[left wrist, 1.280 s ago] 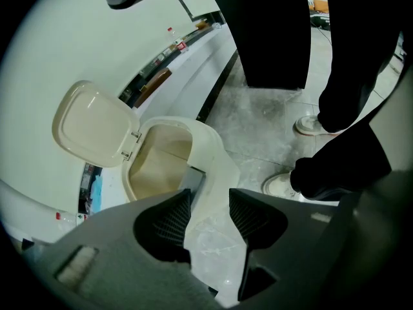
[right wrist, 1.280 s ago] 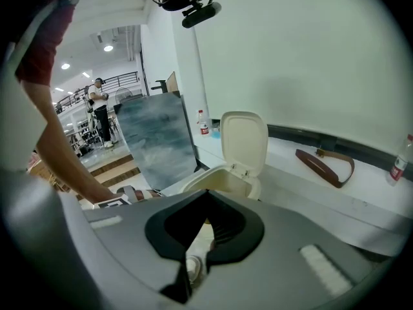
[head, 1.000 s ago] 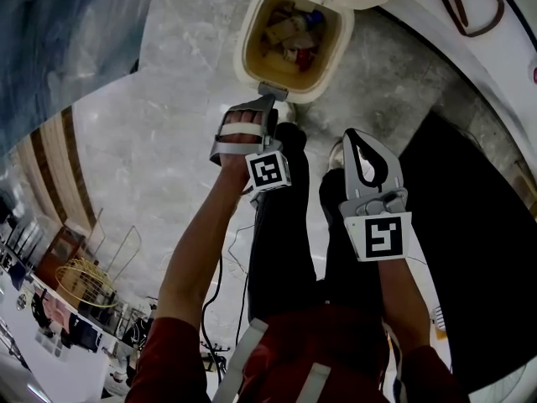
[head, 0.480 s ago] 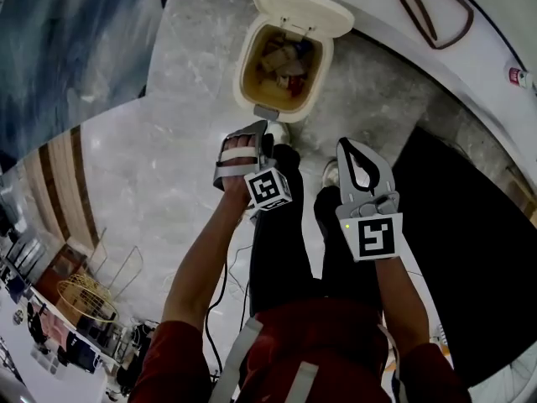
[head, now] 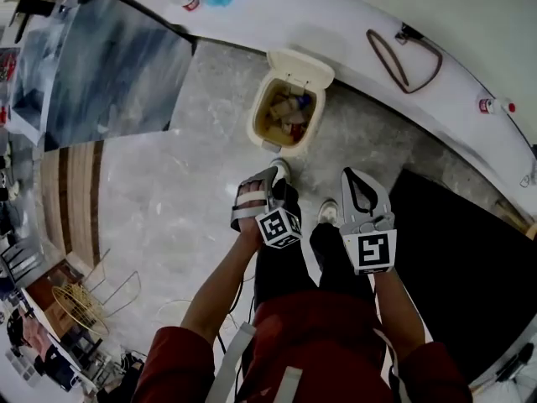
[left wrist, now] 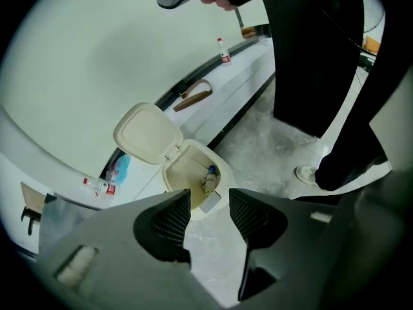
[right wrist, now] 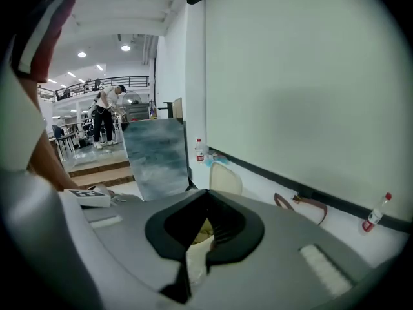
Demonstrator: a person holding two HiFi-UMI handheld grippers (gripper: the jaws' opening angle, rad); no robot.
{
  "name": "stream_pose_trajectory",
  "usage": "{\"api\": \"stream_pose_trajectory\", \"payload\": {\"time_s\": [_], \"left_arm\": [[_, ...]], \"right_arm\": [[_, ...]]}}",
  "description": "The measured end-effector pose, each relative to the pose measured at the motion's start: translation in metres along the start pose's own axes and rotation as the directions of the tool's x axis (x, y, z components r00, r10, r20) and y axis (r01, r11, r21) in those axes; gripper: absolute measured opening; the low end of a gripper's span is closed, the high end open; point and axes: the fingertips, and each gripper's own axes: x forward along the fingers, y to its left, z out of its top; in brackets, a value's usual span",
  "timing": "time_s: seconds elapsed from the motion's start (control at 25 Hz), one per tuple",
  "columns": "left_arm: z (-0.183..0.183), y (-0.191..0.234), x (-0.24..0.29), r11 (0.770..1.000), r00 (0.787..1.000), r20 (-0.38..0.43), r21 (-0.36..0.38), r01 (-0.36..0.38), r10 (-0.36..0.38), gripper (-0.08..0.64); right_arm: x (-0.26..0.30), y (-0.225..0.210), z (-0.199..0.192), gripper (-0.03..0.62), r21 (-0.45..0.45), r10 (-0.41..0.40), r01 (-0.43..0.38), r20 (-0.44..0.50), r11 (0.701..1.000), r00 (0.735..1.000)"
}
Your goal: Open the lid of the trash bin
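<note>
The cream trash bin [head: 267,116] stands on the grey floor with its lid [head: 300,67] swung up and back, and rubbish shows inside. In the left gripper view the bin [left wrist: 187,166] and its raised lid [left wrist: 147,132] lie beyond the jaws. My left gripper [head: 271,177] is open, hangs short of the bin's front rim and holds nothing; its pads [left wrist: 173,219] stand apart. My right gripper [head: 351,175] is shut and empty, to the right of the bin and farther back. Through its jaws the lid [right wrist: 226,179] shows ahead.
A black mat [head: 470,259] covers the floor at right. A white ledge along the wall carries a brown strap [head: 403,53] and a bottle [head: 489,105]. A grey-blue panel [head: 109,65] leans at left. The person's legs and shoes [head: 327,212] are below the grippers.
The view has drawn back from the bin, which now looks smaller and farther off. My left gripper, at the bin's front rim a second ago, is now clear of it. The lid stays up.
</note>
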Motion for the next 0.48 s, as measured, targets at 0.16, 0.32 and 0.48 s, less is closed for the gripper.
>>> {"api": "stream_pose_trajectory", "payload": {"time_s": [0.16, 0.32, 0.48], "left_arm": [[0.016, 0.004, -0.038, 0.996, 0.999, 0.01, -0.073, -0.048, 0.049, 0.196], [0.021, 0.007, -0.08, 0.975, 0.995, 0.007, -0.2, -0.099, 0.102, 0.196], [0.031, 0.015, -0.122, 0.915, 0.984, 0.031, -0.375, -0.151, 0.175, 0.196]], "right_arm": [[-0.027, -0.004, 0.02, 0.0, -0.032, -0.004, 0.005, 0.027, 0.999, 1.0], [-0.053, -0.005, 0.033, 0.0, -0.043, -0.005, 0.007, 0.049, 0.999, 0.999], [-0.086, -0.013, 0.059, 0.0, 0.057, -0.022, 0.015, 0.122, 0.998, 0.992]]}}
